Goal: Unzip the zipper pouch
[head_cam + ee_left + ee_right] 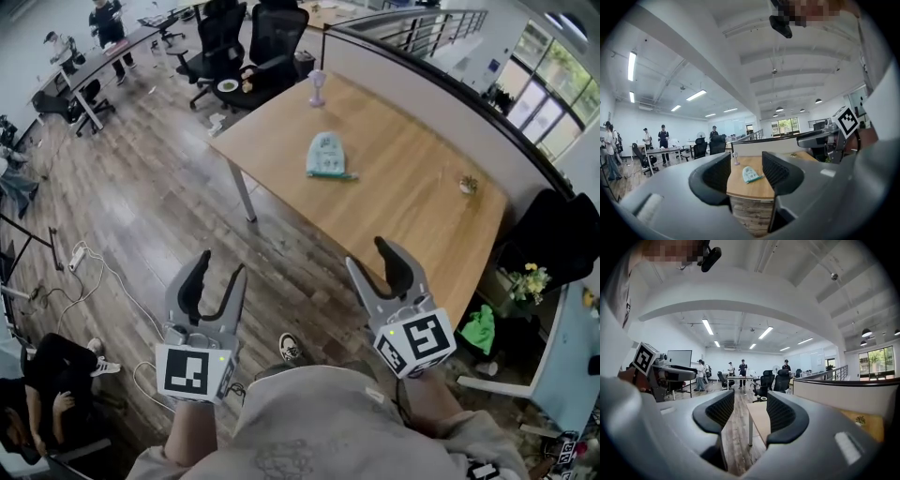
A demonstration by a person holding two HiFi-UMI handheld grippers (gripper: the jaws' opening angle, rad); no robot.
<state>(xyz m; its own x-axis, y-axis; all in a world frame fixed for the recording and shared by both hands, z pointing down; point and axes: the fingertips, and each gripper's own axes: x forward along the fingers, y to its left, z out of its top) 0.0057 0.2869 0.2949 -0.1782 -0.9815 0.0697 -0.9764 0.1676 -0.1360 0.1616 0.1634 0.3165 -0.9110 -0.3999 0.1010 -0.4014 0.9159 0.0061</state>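
- The pouch (pixel 328 157) looks small and far off, so its zipper cannot be made out.
- It lies flat on the wooden table (pixel 403 216), well ahead of both grippers and touching neither.
- Its long side runs away from the person, with the round end farthest.
- The left gripper (pixel 221 267) and the right gripper (pixel 368 253) both have their fingers spread and hold nothing.

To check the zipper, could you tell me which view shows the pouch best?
The head view: the pouch lies whole on the table, seen from above. The left gripper view shows the pouch small and distant; the right gripper view misses it.
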